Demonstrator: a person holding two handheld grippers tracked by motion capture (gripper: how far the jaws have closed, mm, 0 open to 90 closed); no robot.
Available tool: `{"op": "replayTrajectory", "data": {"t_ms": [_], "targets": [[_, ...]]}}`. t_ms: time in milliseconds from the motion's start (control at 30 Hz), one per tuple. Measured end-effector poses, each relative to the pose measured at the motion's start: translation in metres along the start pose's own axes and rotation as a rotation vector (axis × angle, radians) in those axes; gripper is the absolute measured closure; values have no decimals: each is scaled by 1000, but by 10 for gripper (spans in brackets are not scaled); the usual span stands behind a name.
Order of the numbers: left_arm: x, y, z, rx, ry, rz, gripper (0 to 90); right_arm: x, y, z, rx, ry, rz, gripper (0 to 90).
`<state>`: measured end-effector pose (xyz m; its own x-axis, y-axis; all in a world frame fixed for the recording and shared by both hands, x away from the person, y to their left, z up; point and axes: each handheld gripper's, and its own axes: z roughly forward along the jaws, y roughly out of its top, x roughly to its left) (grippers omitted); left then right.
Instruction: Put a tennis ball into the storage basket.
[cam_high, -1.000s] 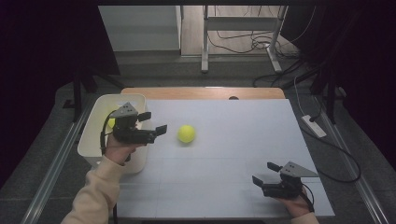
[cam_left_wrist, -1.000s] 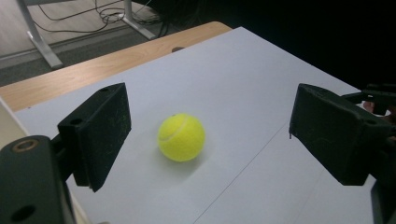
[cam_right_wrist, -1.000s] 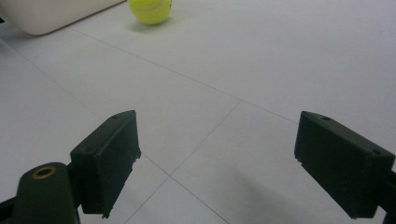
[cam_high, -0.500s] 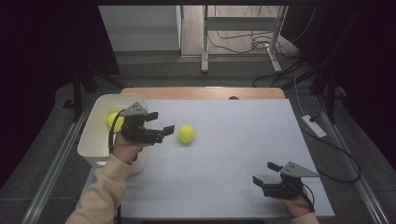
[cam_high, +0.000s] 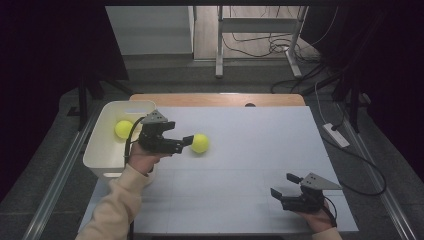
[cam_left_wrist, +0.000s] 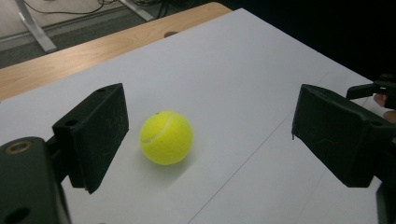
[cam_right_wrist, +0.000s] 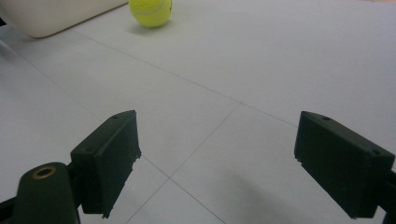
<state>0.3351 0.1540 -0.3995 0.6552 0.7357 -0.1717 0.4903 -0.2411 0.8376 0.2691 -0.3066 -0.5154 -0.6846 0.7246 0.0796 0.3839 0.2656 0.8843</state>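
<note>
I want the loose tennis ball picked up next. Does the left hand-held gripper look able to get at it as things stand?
Probably yes. The left hand-held gripper has just been opening its jaws, and the tennis ball lies on the white table just ahead between them, untouched, with nothing in the way.

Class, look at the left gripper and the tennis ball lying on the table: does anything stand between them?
Nothing visible does. The left gripper has open jaws facing the tennis ball, which lies on bare table just ahead, untouched by either jaw.
</note>
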Motion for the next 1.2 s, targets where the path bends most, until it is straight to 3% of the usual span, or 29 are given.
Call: {"op": "replayTrajectory", "data": {"t_ms": [667, 1200], "targets": [[-4, -1, 20, 70, 9, -7, 100, 0, 1, 1, -1, 3, 0, 138], [-12, -10, 48, 123, 8, -7, 80, 0, 3, 4, -2, 13, 3, 138]]}}
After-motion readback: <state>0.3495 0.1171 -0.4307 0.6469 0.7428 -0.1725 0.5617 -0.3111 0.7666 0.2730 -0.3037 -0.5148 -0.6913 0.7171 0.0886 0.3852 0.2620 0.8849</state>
